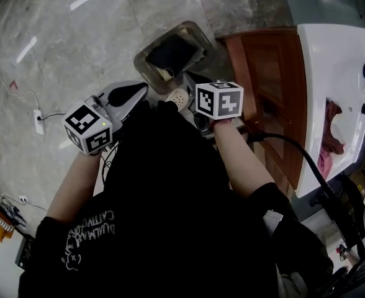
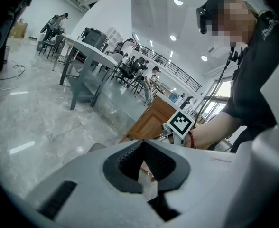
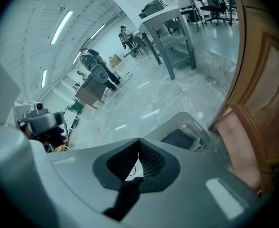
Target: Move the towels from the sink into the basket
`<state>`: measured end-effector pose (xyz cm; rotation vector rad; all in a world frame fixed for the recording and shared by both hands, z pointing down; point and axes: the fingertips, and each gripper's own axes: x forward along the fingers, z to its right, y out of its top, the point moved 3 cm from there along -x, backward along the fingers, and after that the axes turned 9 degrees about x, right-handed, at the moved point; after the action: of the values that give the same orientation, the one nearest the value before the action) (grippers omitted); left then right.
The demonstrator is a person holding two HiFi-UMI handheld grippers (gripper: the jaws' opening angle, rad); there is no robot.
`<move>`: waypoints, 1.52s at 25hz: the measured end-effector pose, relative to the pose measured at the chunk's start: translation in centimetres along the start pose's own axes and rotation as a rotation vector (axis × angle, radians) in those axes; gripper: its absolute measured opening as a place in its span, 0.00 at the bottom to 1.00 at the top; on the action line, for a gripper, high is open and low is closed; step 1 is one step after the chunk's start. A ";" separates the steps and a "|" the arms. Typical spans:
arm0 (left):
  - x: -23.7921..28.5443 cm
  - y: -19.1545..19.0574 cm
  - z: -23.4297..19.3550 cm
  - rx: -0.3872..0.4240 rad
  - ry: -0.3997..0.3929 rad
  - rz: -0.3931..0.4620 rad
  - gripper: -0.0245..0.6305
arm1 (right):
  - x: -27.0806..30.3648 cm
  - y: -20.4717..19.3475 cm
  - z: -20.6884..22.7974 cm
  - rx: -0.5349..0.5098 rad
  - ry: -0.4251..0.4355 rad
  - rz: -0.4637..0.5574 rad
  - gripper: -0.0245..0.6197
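The person's black shirt [image 1: 170, 222] fills the bottom of the head view, with both arms reaching forward past it. The left gripper [image 2: 142, 142] is clenched with nothing between its jaws, and the right gripper [image 3: 138, 145] is likewise closed and empty. The pink and red towels [image 1: 330, 132] lie bunched in the basin of the white sink [image 1: 331, 54], toward its near end. Their long axis runs along the sink's length. They lie well to the right of both grippers, so the right hand is nearer and looks the better one to reach. The basket [image 1: 144, 58] stands on the floor just ahead of the grippers, near the left corner of the wooden cabinet [image 1: 263, 85].
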<state>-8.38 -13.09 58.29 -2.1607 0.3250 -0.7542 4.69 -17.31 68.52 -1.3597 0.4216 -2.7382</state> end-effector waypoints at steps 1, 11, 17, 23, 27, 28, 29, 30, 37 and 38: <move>-0.3 0.0 -0.1 0.006 -0.013 -0.006 0.04 | -0.4 -0.1 -0.3 0.008 -0.010 0.013 0.05; -6.0 5.8 -0.2 0.158 -0.125 0.010 0.04 | -6.4 0.3 -6.8 0.137 -0.074 0.249 0.05; -10.5 10.6 1.7 0.225 -0.164 0.122 0.04 | -11.9 0.8 -11.7 0.147 -0.062 0.404 0.05; -13.1 16.6 6.1 0.305 -0.253 0.284 0.04 | -20.5 4.2 -16.5 0.072 -0.050 0.659 0.05; -15.6 19.7 9.2 0.331 -0.277 0.329 0.04 | -26.2 5.1 -20.8 0.011 -0.037 0.803 0.05; -16.2 20.5 10.0 0.329 -0.287 0.349 0.04 | -27.4 5.2 -22.0 -0.010 -0.030 0.835 0.05; -16.8 21.5 10.8 0.330 -0.303 0.372 0.04 | -28.6 5.4 -23.1 -0.030 -0.017 0.868 0.05; -17.3 22.5 11.7 0.338 -0.324 0.395 0.04 | -29.8 5.6 -24.3 -0.050 -0.002 0.902 0.05; -20.8 27.1 18.6 0.502 -0.455 0.520 0.04 | -36.6 4.6 -31.4 -0.203 0.026 1.090 0.05; -21.4 27.4 19.3 0.511 -0.471 0.535 0.04 | -37.4 4.1 -32.3 -0.228 0.016 1.119 0.05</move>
<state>-12.78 -8.97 18.99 -1.5908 0.3866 -0.0058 1.76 -7.90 19.91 -0.7299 1.1011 -1.7847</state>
